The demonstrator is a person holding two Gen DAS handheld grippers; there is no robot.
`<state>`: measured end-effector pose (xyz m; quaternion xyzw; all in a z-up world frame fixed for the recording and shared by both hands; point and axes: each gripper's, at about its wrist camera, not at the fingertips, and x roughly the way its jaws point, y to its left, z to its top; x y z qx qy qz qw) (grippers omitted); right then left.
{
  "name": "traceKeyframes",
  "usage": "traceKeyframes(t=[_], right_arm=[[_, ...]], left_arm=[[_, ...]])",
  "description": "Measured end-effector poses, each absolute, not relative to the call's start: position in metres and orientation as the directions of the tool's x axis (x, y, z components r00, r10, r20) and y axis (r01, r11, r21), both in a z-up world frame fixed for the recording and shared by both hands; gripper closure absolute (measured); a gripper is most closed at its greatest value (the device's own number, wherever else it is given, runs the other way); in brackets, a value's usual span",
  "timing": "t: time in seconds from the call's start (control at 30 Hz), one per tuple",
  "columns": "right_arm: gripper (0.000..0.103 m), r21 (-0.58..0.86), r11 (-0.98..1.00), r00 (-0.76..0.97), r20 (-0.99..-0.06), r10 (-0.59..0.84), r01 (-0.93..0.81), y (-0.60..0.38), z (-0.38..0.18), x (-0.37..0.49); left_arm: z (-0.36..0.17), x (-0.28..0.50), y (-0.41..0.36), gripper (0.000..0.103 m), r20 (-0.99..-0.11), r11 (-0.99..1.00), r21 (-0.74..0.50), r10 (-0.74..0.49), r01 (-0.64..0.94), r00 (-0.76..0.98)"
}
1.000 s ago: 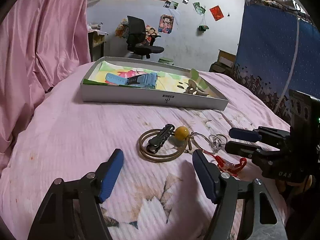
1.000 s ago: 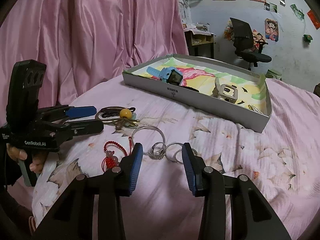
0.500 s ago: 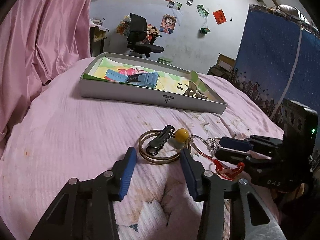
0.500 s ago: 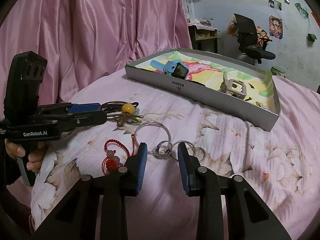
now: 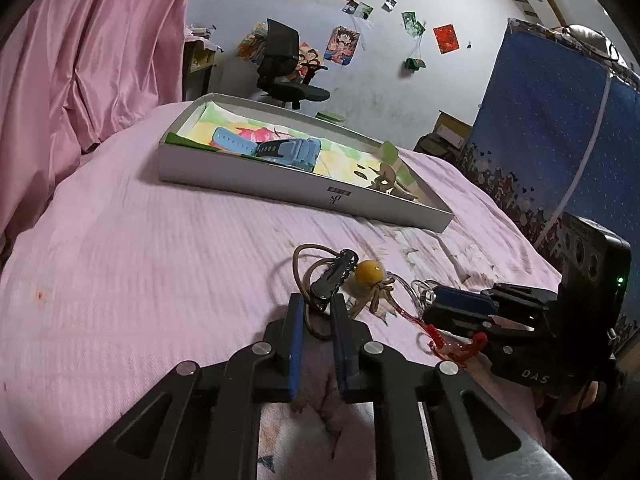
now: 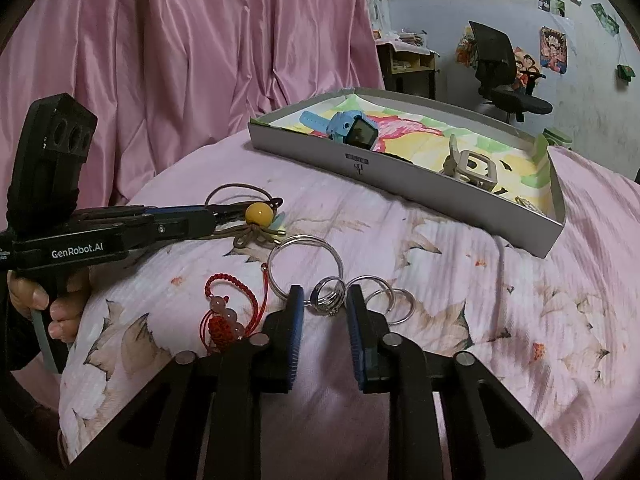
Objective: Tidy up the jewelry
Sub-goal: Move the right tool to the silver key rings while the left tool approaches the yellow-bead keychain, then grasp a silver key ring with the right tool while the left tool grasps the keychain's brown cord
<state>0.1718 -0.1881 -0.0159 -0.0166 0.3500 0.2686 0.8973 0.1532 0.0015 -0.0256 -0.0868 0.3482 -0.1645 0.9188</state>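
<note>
Left gripper [image 5: 317, 312]: jaws nearly shut around the tan cord loop [image 5: 308, 264] and black leaf-shaped clip [image 5: 334, 276] tied to the amber bead [image 5: 369, 273], on the pink bedspread [image 5: 140, 280] short of the grey cardboard tray [image 5: 280, 188]. Right gripper [image 6: 323, 304]: jaws narrowly parted either side of the small silver ring cluster [image 6: 329, 294], not visibly touching it. Risks, as judged: the knotted cord may drag the bead's tassel or slip out; the rings, touching the large silver hoop [image 6: 306, 260], may skid on soft cloth or snag the red braided charm [image 6: 224, 312].
</note>
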Motion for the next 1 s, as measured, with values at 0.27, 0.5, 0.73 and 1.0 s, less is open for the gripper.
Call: traceKeyframes(t=[0.27, 0.5, 0.73, 1.0], right_arm=[[0.092, 0.158, 0.856, 0.601, -0.649, 0.466, -0.493, -0.186, -0.018, 0.172], [0.096, 0.169, 0.858, 0.602, -0.648, 0.467, -0.485, -0.188, -0.018, 0.172], [0.097, 0.172, 0.863, 0.612, -0.639, 0.465, -0.476, -0.193, -0.017, 0.171], [0.097, 0.177, 0.866, 0.637, -0.611, 0.470, -0.468, -0.198, -0.011, 0.167]], left_arm=[[-0.020, 0.141, 0.002, 0.097, -0.579, 0.931, -0.276, -0.358, 0.237, 0.732], [-0.007, 0.131, -0.001, 0.098, -0.534, 0.932, -0.260, -0.356, 0.252, 0.767], [0.010, 0.130, -0.009, 0.098, -0.502, 0.926, -0.248, -0.373, 0.284, 0.780], [0.024, 0.131, -0.017, 0.098, -0.473, 0.917, -0.248, -0.396, 0.313, 0.787]])
